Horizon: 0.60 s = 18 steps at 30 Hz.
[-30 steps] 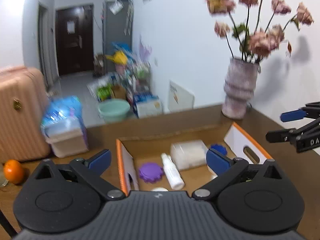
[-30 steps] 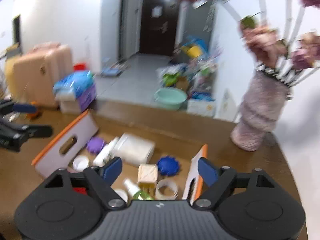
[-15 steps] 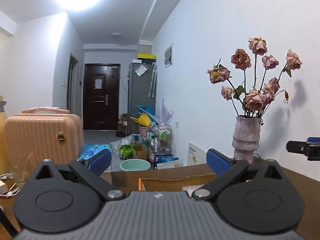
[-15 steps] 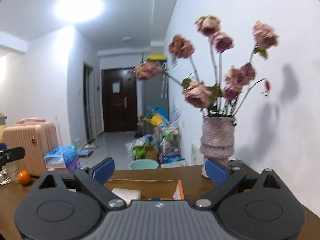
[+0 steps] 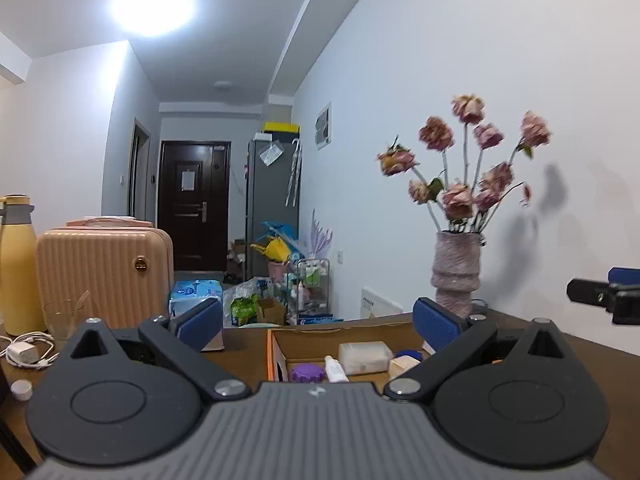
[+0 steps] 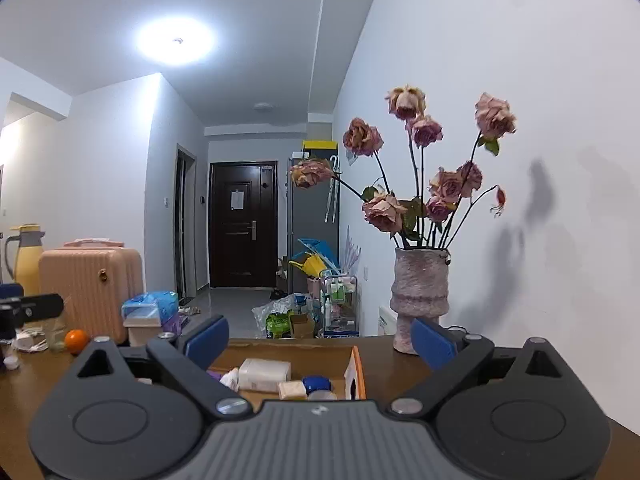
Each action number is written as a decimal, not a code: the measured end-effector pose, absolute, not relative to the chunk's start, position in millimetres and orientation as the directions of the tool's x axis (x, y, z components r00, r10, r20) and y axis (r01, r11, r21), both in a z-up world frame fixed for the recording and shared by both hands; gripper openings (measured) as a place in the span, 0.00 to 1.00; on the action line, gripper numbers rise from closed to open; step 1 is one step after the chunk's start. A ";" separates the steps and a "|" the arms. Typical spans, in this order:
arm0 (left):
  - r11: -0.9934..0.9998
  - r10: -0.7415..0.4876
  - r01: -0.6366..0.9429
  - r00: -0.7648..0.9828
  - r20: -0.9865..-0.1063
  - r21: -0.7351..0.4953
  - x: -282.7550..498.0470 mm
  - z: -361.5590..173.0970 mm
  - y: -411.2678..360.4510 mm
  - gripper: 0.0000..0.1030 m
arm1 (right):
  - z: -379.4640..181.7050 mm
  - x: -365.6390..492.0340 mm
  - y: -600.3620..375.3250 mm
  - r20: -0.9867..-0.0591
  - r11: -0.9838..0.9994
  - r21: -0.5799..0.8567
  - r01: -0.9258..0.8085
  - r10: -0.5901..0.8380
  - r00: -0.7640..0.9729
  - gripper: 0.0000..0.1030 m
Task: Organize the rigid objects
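Both claws hang level just short of the cardboard box (image 5: 276, 350) on the table (image 5: 240, 354), pointing across it toward the hallway, so this looks like a pause between pick-ups, not a grasp in hand. The left claw (image 5: 316, 320) stands spread wide with nothing between its blue pads. The right claw (image 6: 320, 334), whose jaws have just been opening, is likewise wide and empty. The rigid things lie inside the box: a white tub (image 6: 264, 374), a blue cap (image 6: 316, 382), a purple lid (image 5: 306, 372), a small white bottle (image 5: 334, 368). Next, I judge, one claw must tip down into the box and settle on a single item, clear of the vase (image 6: 420, 300).
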<state>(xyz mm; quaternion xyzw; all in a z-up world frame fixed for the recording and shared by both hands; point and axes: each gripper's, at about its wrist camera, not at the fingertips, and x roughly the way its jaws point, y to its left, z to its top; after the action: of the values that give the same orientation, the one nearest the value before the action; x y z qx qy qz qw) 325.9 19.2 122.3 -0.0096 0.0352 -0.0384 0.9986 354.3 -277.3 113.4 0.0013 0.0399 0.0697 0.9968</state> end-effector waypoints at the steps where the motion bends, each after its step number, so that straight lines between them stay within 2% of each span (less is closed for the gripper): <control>1: 0.996 -0.086 0.084 0.995 -0.059 -0.027 313.4 120.2 20.2 1.00 | 110.9 342.7 -277.2 -0.076 0.990 -0.008 -0.140 0.139 0.987 0.96; 6: 0.987 -0.156 0.152 0.985 -0.072 -0.055 251.9 103.9 33.8 1.00 | 93.5 275.4 -275.7 -0.070 0.980 -0.094 -0.175 0.169 0.983 0.99; 9: 0.989 -0.147 0.149 0.981 -0.126 0.001 215.4 87.7 36.1 1.00 | 83.4 235.6 -274.0 -0.091 0.977 -0.078 -0.198 0.190 0.977 1.00; 16: 0.984 -0.118 0.133 0.984 -0.132 0.117 120.5 45.6 34.0 1.00 | 61.3 149.4 -246.2 -0.205 0.954 -0.184 -0.239 0.200 0.958 1.00; 18: 0.986 -0.116 0.130 0.985 -0.127 0.105 91.7 41.1 33.6 1.00 | 55.2 127.6 -239.7 -0.232 0.950 -0.177 -0.256 0.212 0.949 1.00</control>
<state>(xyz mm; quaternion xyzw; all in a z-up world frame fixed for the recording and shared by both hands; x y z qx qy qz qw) 91.7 33.6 41.1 0.0566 0.0605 -0.0617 0.9946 127.6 -239.7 55.2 -0.1031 0.1057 0.1192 0.9818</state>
